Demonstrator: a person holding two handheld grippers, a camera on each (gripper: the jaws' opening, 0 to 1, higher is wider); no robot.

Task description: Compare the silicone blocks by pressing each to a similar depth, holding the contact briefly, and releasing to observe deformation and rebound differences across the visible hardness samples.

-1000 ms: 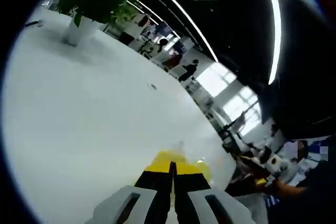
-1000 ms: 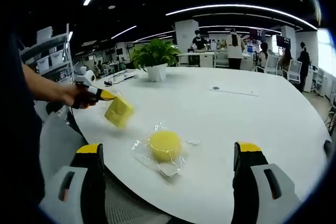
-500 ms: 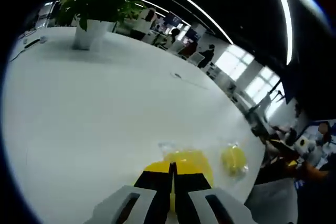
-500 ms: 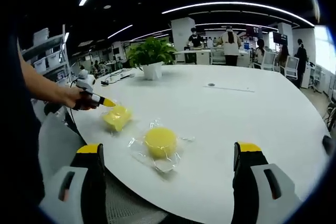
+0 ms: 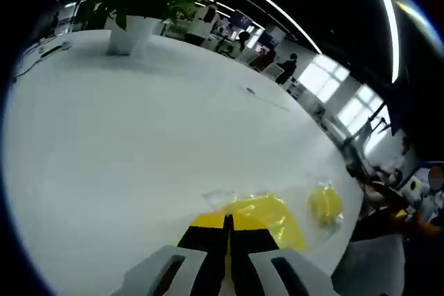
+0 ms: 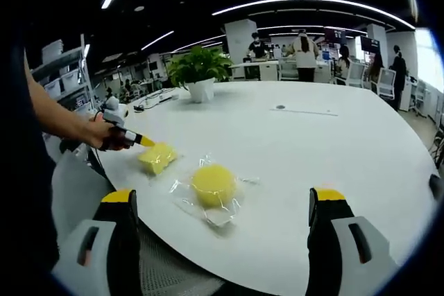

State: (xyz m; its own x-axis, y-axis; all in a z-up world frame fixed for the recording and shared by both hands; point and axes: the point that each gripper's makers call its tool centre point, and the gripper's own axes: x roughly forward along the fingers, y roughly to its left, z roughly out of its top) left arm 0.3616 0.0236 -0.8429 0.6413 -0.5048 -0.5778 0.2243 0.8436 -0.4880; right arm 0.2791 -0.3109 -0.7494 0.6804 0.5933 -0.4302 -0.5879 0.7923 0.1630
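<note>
**Desk:** Yellow silicone, two samples, both in clear wrap on a white tabletop [image 6: 326, 150]. Where does each one sit?

**Photographer:** The squarish block [image 6: 157, 158] lies near the tabletop's edge, and the left gripper [image 6: 143, 142] has its fingers closed together on it; in the left gripper view the fingers meet in a single seam with the yellow block [image 5: 260, 216] bulging out just past them. The round block [image 6: 213, 185] rests just beside it, apart from both grippers. The right gripper [image 6: 222, 206] hangs off the tabletop's near edge with its fingers spread wide and nothing between them.

**Desk:** What could spoil the comparison from here?

**Photographer:** Mostly the wrap. It looks loose and slick, so a pinch may slide the film rather than load the silicone, and the depth of press on one block would likely not match the other. The squarish block also sits close to the edge; a sideways tug on release might drag it off. And the round one, being domed, could well squirm out from between the fingers if they land off-centre.

**Desk:** Anything else nearby?

**Photographer:** A potted plant [image 6: 198, 74], well apart.
</note>
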